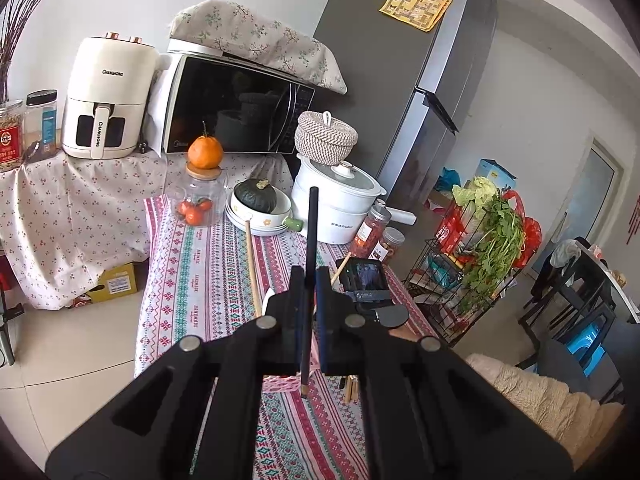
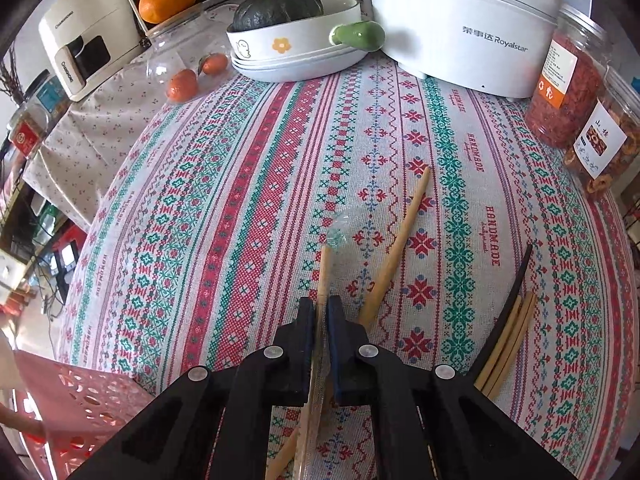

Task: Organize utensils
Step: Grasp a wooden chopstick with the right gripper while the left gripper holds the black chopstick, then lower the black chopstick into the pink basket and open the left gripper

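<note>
My left gripper [image 1: 307, 276] is shut on a black chopstick [image 1: 310, 236] and holds it upright above the patterned tablecloth [image 1: 192, 280]. My right gripper [image 2: 320, 304] is shut on a utensil with a wooden handle [image 2: 325, 276] and a clear plastic head [image 2: 347, 222], low over the tablecloth [image 2: 240, 200]. A second wooden utensil [image 2: 396, 248] lies just right of it. A black chopstick [image 2: 516, 284] and several bamboo chopsticks [image 2: 510, 340] lie at the right. A wooden stick [image 1: 252, 268] also shows in the left wrist view.
A pink perforated basket [image 2: 80, 404] sits at the lower left. At the table's far end stand a white Royalstar pot [image 2: 460, 20], stacked dishes with a green squash [image 2: 288, 40], a glass jar of tangerines [image 2: 184, 68] and snack jars [image 2: 568, 92]. A fridge [image 1: 392, 80] and vegetable rack [image 1: 472, 264] stand at the right.
</note>
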Tool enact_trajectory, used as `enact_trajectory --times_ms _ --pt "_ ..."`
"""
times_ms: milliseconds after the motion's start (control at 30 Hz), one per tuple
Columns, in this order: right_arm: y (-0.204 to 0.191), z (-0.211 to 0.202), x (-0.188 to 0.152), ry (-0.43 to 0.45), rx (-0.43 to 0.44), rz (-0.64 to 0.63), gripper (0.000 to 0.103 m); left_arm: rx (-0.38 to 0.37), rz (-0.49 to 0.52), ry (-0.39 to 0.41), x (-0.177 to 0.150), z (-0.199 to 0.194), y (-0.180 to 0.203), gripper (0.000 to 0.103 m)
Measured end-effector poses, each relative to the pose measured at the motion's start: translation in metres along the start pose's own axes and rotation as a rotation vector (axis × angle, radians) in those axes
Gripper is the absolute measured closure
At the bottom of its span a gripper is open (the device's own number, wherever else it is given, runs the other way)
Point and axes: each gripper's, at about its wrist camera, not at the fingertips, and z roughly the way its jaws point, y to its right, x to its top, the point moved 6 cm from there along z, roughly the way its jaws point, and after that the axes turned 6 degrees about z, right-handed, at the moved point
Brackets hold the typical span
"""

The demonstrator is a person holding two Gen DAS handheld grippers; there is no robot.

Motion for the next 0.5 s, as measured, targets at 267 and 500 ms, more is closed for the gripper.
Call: enact_trajectory --times_ms 267,500 --pt "0.016 -0.057 -0.001 0.102 0.089 0.095 0.098 0.008 -0.004 0.081 0.012 -0.01 0.0 0.097" --pt "0.01 -0.139 -0.008 0.275 0.165 0.107 0.098 0.068 0.052 0.198 0.025 -0.016 0.007 0.097"
